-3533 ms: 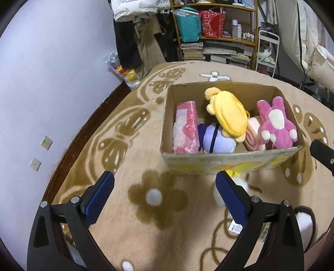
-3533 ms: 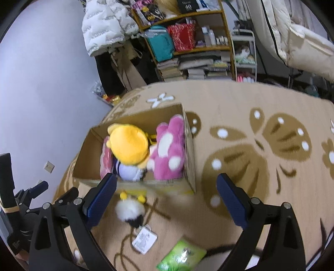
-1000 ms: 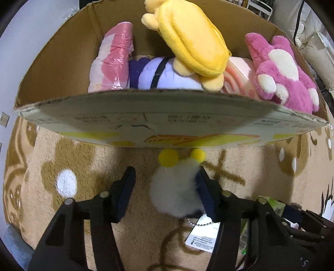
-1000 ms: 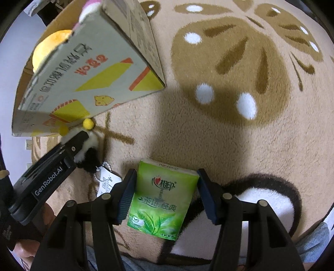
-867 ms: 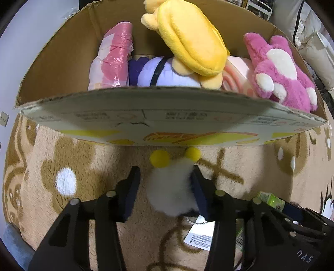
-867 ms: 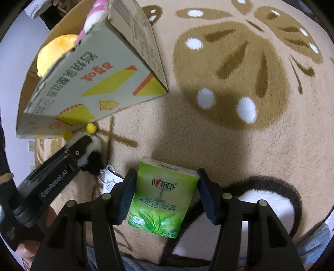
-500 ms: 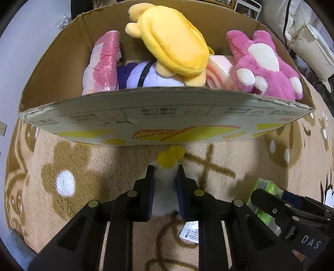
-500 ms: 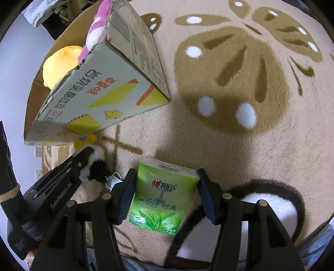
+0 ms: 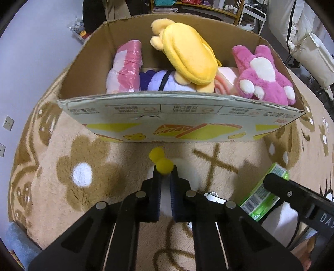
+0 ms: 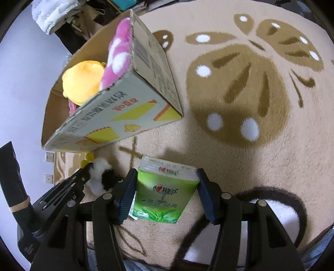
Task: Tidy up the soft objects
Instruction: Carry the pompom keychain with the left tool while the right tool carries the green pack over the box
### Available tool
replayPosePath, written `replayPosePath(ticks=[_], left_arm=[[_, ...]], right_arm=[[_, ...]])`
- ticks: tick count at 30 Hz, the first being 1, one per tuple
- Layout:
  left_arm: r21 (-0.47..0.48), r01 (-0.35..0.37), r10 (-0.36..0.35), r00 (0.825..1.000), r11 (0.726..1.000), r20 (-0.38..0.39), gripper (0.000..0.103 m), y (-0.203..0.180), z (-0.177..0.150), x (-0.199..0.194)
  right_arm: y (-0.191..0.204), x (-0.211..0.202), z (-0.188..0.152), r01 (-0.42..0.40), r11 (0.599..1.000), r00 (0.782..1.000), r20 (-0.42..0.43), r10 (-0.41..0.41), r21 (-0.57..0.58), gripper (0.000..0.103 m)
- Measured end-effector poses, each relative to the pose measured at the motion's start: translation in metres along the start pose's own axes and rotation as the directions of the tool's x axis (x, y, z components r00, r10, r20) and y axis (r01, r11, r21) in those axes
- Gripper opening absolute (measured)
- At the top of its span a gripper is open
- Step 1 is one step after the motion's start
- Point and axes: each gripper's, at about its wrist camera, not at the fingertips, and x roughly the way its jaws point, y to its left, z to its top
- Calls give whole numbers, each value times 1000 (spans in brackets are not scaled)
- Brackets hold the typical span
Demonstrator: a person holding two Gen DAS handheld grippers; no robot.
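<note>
My left gripper (image 9: 165,177) is shut on a small white and black plush with yellow pom-poms (image 9: 161,164), held above the carpet in front of the cardboard box (image 9: 179,116); the plush also shows in the right wrist view (image 10: 100,175). My right gripper (image 10: 166,185) is shut on a green tissue pack (image 10: 165,193), also seen in the left wrist view (image 9: 263,196). The box (image 10: 117,116) holds a yellow plush (image 9: 187,54), a pink plush (image 9: 263,77), a purple plush (image 9: 156,80) and a pink wrapped roll (image 9: 127,66).
A beige carpet with brown flower shapes (image 10: 240,93) covers the floor. A white wall with sockets (image 9: 8,123) is at the left. Shelves (image 9: 208,6) and a padded coat (image 10: 52,14) stand behind the box.
My left gripper has closed on the small plush and lifted it off the carpet. My right gripper has risen with the tissue pack held in it.
</note>
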Motion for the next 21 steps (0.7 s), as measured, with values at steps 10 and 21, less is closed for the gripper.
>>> replayPosePath(ticks=[10,21], left_arm=[[-21,-48,49,997,999,63,6,6,-14,-37],[-66,-160,170,964,985,204,6,17,-17,-87]], right_arm=[[5,-26,-3,-48,999,992,115,50,-22,59],[32,-65,-15,-57,988,946,308,100,-145,59]])
